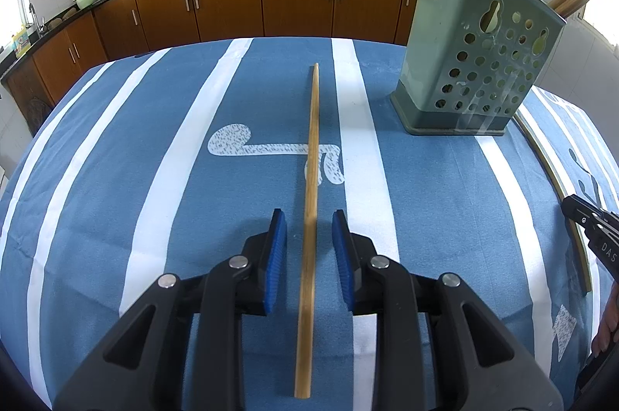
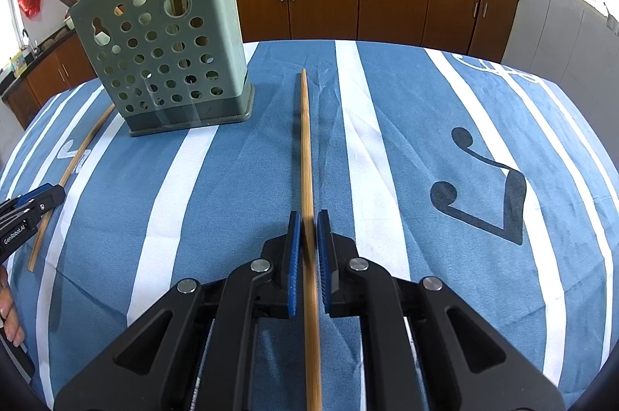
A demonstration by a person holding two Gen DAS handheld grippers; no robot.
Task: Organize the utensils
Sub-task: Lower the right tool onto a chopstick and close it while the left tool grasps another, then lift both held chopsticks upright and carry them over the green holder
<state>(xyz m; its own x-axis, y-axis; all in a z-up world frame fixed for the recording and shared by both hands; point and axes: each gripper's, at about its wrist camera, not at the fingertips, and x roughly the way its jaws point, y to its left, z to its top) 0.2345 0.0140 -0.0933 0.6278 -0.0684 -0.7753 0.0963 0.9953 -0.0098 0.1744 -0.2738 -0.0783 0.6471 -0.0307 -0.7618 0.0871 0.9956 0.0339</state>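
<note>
The left gripper [image 1: 309, 225] straddles a bamboo chopstick [image 1: 312, 175] lying flat on the blue-and-white striped tablecloth [image 1: 116, 178]; its blue pads [image 1: 276, 256] stand apart with clear gaps on both sides of the stick, so the fingers are open. The right wrist view shows a second chopstick [image 2: 307, 178] running between the right gripper [image 2: 308, 223] — here the pads [image 2: 294, 256] sit much closer, nearly touching the wood, though whether they actually press it cannot be told. Each camera catches the other gripper at its edge, over the other chopstick. The green perforated utensil holder [image 2: 166, 59] stands upright between the two sticks, with several chopsticks already rising from its top. Only the right view shows the black music note [image 2: 487, 186] printed on the cloth; only the left shows the white one [image 1: 271, 149].
</note>
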